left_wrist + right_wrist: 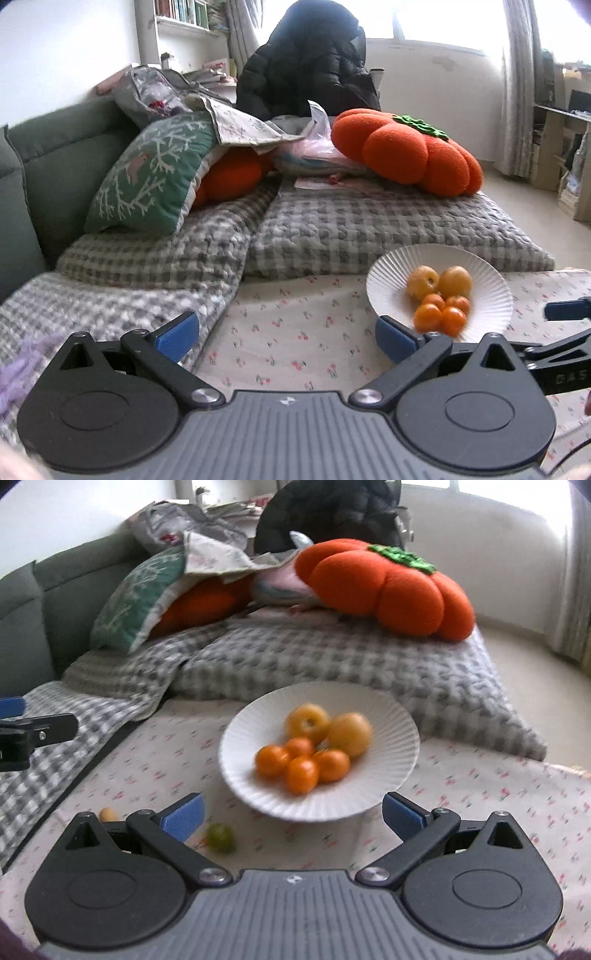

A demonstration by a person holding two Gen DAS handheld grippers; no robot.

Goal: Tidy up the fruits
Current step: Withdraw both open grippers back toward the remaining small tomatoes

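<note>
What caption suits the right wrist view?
Open right hand-held gripper facing a white plate of fruit; a green fruit lies outside.

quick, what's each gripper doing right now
left gripper: open, holding nothing.
right gripper: open, holding nothing.

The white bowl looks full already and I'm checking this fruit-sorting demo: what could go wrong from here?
1. The white bowl holds six piled fruits; adding another may knock one out.
2. The green fruit lies on the cloth close under the open right gripper, with an orange piece half hidden behind a finger, easy to miss.
3. The left gripper, open and empty, works close by; they could collide.
</note>
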